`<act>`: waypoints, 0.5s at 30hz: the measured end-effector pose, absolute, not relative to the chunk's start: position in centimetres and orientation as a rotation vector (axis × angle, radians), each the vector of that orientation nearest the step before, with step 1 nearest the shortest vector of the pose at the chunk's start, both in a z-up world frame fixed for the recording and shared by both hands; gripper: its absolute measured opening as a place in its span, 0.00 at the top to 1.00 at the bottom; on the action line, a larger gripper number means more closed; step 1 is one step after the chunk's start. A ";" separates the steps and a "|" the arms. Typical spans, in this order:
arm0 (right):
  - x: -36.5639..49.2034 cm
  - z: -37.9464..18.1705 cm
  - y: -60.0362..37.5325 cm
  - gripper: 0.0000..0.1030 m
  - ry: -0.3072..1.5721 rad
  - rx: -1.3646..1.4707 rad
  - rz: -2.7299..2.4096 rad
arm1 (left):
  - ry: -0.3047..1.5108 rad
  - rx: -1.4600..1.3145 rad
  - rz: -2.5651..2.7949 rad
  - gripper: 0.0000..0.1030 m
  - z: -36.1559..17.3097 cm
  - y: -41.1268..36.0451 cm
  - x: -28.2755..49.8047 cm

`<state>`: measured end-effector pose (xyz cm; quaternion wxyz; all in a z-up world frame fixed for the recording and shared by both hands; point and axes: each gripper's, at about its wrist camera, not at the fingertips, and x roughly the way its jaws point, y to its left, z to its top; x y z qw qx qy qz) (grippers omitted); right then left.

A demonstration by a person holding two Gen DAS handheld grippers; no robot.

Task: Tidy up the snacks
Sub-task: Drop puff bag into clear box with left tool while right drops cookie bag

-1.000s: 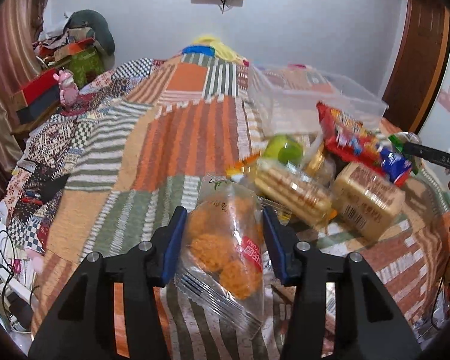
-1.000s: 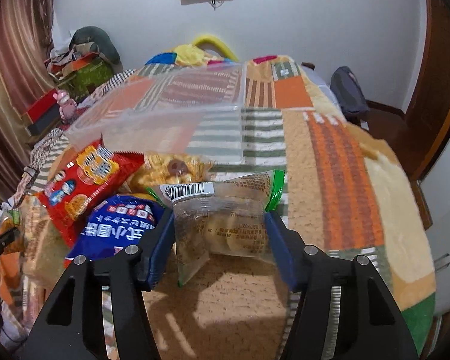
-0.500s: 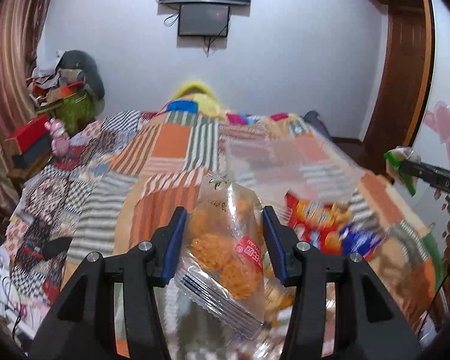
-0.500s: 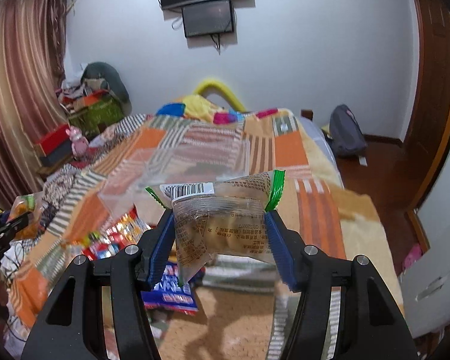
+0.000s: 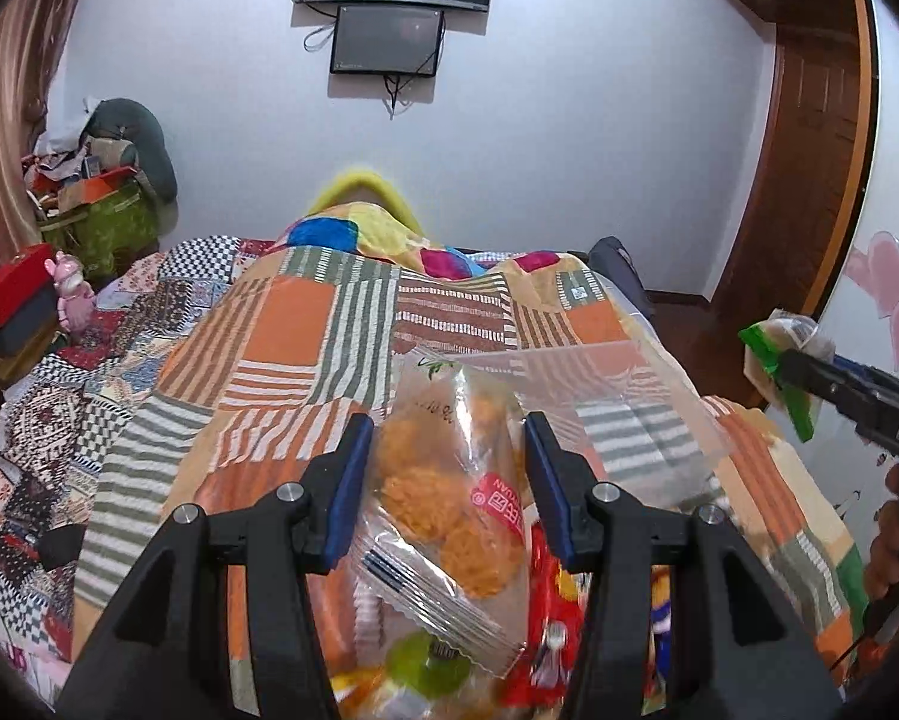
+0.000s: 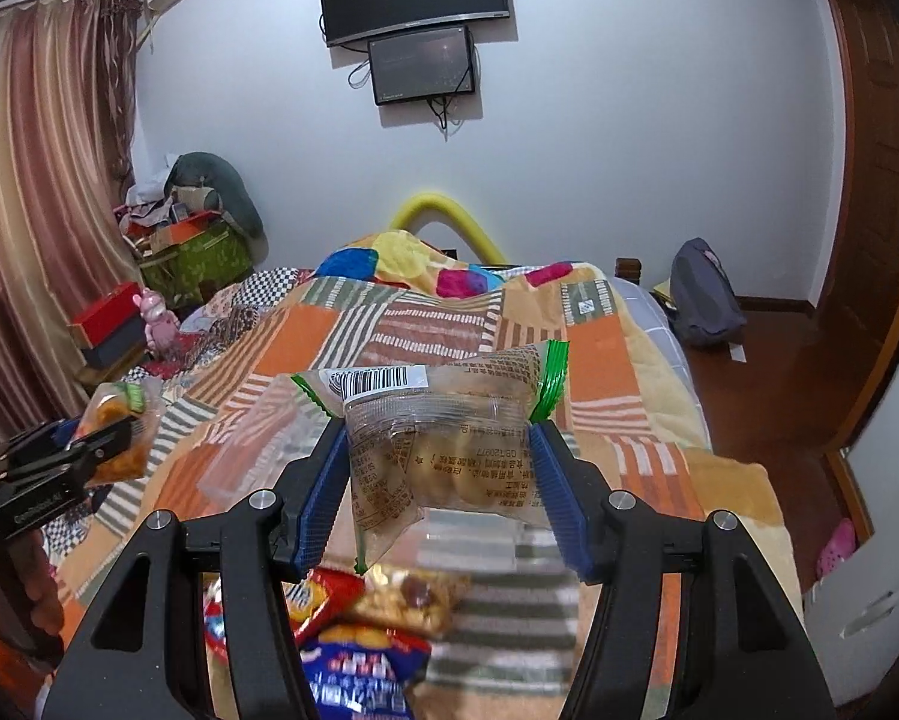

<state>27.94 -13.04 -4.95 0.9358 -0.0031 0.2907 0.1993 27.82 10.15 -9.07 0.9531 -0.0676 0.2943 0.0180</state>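
Observation:
My left gripper is shut on a clear packet of orange fried snacks and holds it up above the bed. My right gripper is shut on a clear green-edged packet of biscuits, also lifted. A clear plastic bin stands on the patchwork quilt just beyond both packets; it shows in the right wrist view too. The right gripper with its packet shows at the right edge of the left wrist view. The left gripper shows at the left of the right wrist view.
Loose snack packets lie on the quilt below the grippers: a red packet, a blue packet and a green item. A patchwork quilt covers the bed. Boxes and clutter stand at far left. A backpack sits on the floor.
Both grippers have risen and tilted up with their packets held. The snack pile has dropped to the bottom of both views and the far wall has come into view.

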 end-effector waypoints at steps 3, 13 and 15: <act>29.1 -5.6 -12.3 0.45 0.609 -0.022 0.405 | 0.613 -0.123 0.041 0.51 -9.5 9.9 30.1; 32.9 -9.6 -10.1 0.44 0.730 -0.076 0.412 | 0.741 -0.104 0.028 0.51 -13.3 8.7 36.1; 33.4 -10.1 -9.9 0.44 0.750 -0.085 0.411 | 0.770 -0.097 0.024 0.51 -14.1 8.5 36.9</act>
